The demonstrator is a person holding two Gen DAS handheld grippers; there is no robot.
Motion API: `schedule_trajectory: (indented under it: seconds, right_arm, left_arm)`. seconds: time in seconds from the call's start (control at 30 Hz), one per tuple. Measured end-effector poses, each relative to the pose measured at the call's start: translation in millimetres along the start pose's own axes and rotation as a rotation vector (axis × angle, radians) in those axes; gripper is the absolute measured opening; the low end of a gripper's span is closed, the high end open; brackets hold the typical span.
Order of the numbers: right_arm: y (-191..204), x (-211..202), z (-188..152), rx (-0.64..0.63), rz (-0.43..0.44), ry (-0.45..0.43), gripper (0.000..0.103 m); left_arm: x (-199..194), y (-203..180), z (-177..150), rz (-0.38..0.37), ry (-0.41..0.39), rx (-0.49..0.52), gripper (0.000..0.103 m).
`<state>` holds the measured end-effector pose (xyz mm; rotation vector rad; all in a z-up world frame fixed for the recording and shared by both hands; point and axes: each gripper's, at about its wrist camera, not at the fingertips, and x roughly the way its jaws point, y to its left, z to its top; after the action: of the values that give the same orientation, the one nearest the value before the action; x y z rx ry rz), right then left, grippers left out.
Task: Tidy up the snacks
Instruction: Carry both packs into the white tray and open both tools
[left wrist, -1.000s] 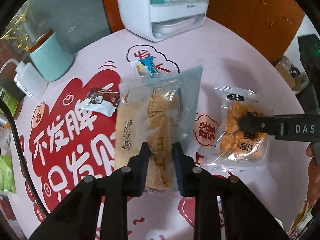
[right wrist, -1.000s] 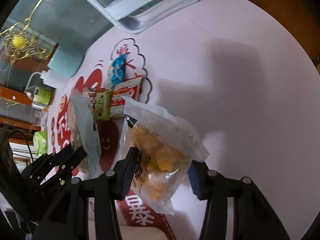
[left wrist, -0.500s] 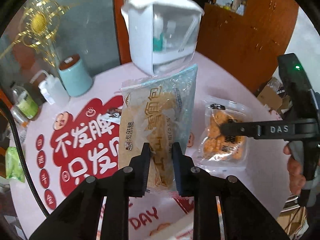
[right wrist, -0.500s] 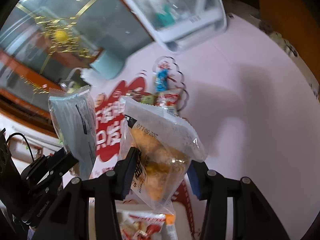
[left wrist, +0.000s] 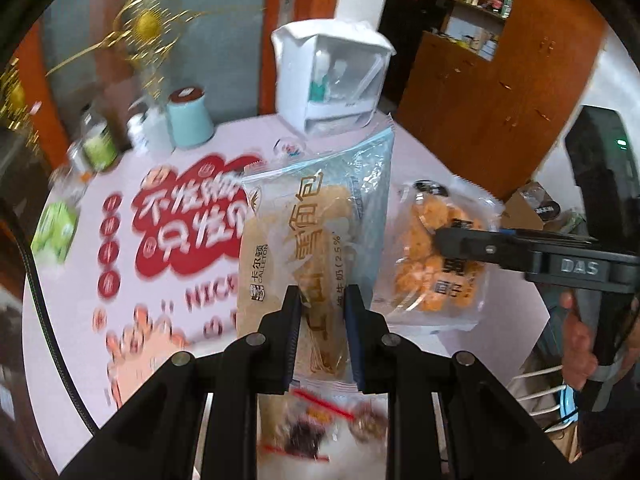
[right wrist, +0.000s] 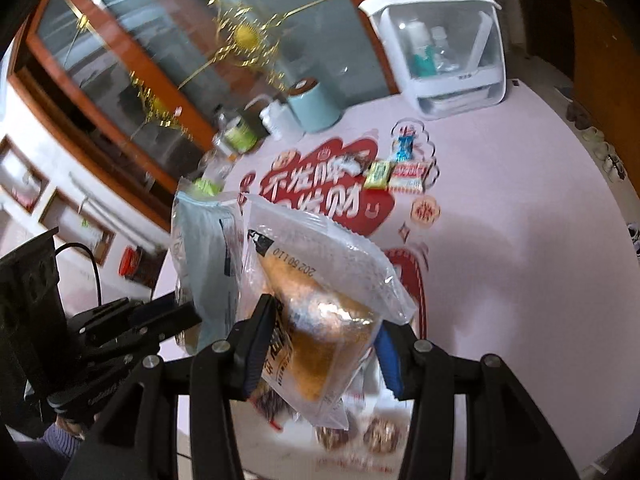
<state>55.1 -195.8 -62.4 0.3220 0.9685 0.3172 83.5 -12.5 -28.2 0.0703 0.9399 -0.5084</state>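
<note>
A clear-and-blue plastic bread packet printed with Chinese characters (left wrist: 316,240) is held up in the air above the pink counter (left wrist: 80,300), its lower end pinched tightly between the jaws of the left gripper (left wrist: 322,312). Just to its right, a clear plastic bag of orange fried snack pieces (left wrist: 436,256) is gripped across its middle by the jaws of the right gripper (right wrist: 320,344), which is carried by a hand (left wrist: 576,344) at the right edge of the left wrist view. Both packets hang clear of the counter, side by side. Below them, more wrapped snacks (right wrist: 360,432) appear, blurred. On the red printed design of the counter lie small sweets: a green one (right wrist: 378,174), a red-and-white one (right wrist: 410,176) and a blue one (right wrist: 405,146). At the far edge stand a white plastic storage box with a clear front (right wrist: 448,48), a pale teal canister with a brown lid (right wrist: 312,106) and a white bottle (right wrist: 280,120).
</note>
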Motion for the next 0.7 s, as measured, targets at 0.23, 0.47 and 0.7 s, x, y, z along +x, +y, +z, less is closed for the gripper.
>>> schedule_trajectory:
  seconds: [0.23, 0.47, 0.7]
  right_arm:
    - [1.2, 17.3, -46.8, -0.046, -0.031, 0.134, 0.048]
    - [5.4, 39.3, -76.6, -0.099, -0.070, 0.248, 0.049]
    - [14.4, 35.7, -82.1, -0.146, -0.068, 0.228, 0.069]
  left_arm:
    - [-7.8, 7.4, -59.1, 0.056, 0.050, -0.099, 0.020]
    - [-0.2, 8.2, -98.9, 0.074, 0.144, -0.129, 0.020]
    - [-1.0, 7.3, -123.9, 0.124, 0.192, -0.146, 0.045]
